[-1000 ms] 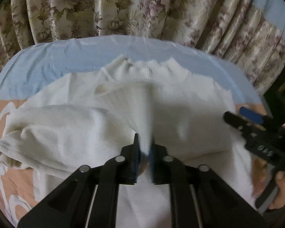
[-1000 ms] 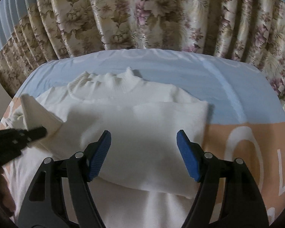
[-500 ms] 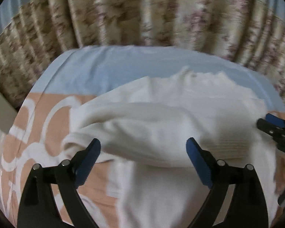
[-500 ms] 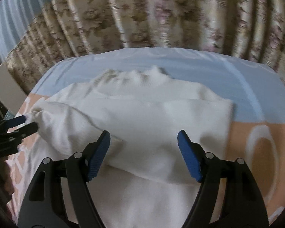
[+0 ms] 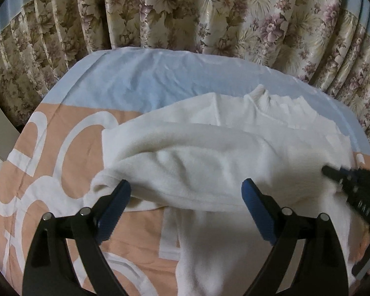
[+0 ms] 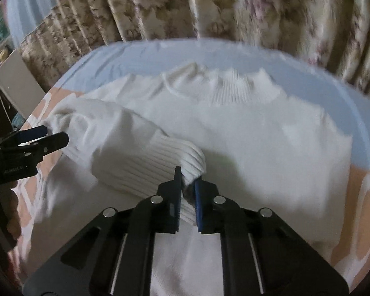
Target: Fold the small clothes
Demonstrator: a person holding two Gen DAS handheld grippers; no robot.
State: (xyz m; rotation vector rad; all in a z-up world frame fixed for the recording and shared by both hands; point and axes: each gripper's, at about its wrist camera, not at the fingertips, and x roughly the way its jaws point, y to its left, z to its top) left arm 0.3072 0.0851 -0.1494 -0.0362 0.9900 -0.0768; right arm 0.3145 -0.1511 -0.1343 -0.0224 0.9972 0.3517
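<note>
A white knit sweater (image 5: 234, 153) lies on the bed, collar toward the curtains; it also fills the right wrist view (image 6: 259, 133). Its left sleeve (image 5: 185, 170) is folded across the body. My left gripper (image 5: 185, 204) is open, its blue pads either side of the sleeve's near edge, holding nothing. My right gripper (image 6: 187, 185) is shut on the ribbed sleeve cuff (image 6: 160, 162). The right gripper shows at the right edge of the left wrist view (image 5: 333, 172). The left gripper shows at the left of the right wrist view (image 6: 51, 138).
The bed cover is pale blue (image 5: 140, 79) at the far end and peach with white rings (image 5: 61, 153) nearer. Floral curtains (image 5: 209, 12) hang close behind the bed. A pale board (image 6: 14, 79) leans at the left edge.
My left gripper let go of the sleeve, opened and drew back to the left. My right gripper, open before, has closed on the ribbed cuff.
</note>
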